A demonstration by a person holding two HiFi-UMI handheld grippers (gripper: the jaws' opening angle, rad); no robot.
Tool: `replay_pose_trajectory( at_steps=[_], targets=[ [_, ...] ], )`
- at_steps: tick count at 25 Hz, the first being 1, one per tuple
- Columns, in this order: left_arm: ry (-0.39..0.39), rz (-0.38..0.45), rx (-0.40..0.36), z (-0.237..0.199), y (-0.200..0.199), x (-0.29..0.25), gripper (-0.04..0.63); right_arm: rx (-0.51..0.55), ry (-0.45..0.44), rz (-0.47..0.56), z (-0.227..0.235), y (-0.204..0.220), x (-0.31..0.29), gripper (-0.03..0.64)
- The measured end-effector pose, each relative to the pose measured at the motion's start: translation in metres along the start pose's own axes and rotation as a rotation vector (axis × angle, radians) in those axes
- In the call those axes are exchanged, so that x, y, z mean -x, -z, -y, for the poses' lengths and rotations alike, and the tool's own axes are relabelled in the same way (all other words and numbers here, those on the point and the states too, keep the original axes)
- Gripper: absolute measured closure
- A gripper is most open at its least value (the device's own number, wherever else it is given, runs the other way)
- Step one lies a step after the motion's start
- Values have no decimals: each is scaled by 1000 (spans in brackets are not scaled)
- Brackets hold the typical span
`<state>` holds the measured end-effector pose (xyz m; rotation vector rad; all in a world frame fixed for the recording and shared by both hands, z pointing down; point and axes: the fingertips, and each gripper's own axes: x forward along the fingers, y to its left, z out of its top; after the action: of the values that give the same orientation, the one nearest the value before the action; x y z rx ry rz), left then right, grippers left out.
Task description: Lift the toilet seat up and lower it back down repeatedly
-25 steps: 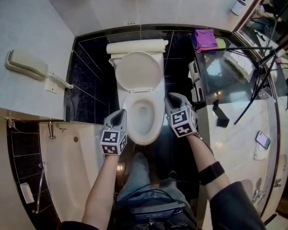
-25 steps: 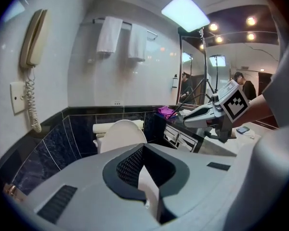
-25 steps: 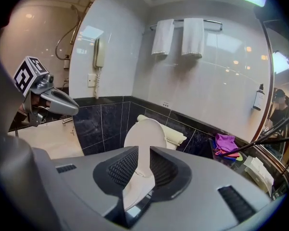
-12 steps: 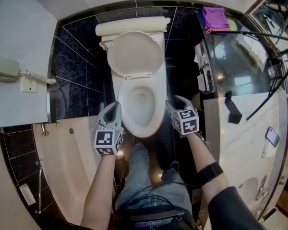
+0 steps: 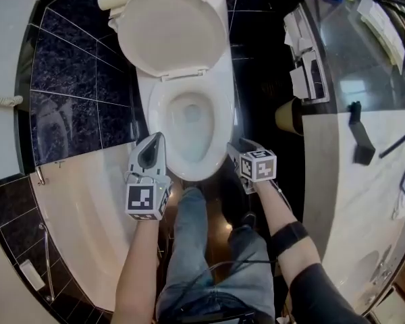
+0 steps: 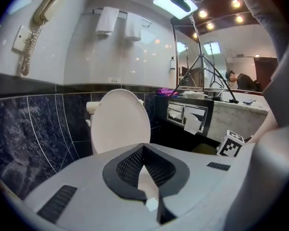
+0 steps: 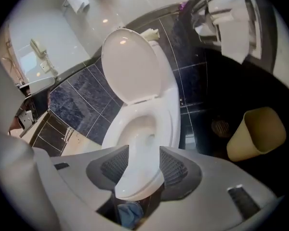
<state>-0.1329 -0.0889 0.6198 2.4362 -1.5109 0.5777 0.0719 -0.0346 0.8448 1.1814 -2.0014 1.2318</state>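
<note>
White toilet seat (image 5: 224, 123) lies lowered. Right tool (image 5: 241, 147), jaws just opening wide, straddles its front rim ungripped; left tool (image 5: 157, 139) is closed, empty. Next, likely: clamp, lift.

L gripper (image 5: 158, 140): jaws together, empty | R gripper (image 5: 240, 147): jaws apart, just been opening, nothing gripped | both forearms (image 5: 138, 262) out fwd
</note>
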Motion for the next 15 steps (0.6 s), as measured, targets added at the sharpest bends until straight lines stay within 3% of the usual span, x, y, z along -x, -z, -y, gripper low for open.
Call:
replay_pose_trajectory(
  at_steps=[7,15],
  targets=[
    [19,-14,-11,20,56,-10,600,-177,-60,-54,26,73,-58,394],
    [-12,-7,-7,5,92,-18,600,-375,-161,22,32,80,-89,404]
  ],
)
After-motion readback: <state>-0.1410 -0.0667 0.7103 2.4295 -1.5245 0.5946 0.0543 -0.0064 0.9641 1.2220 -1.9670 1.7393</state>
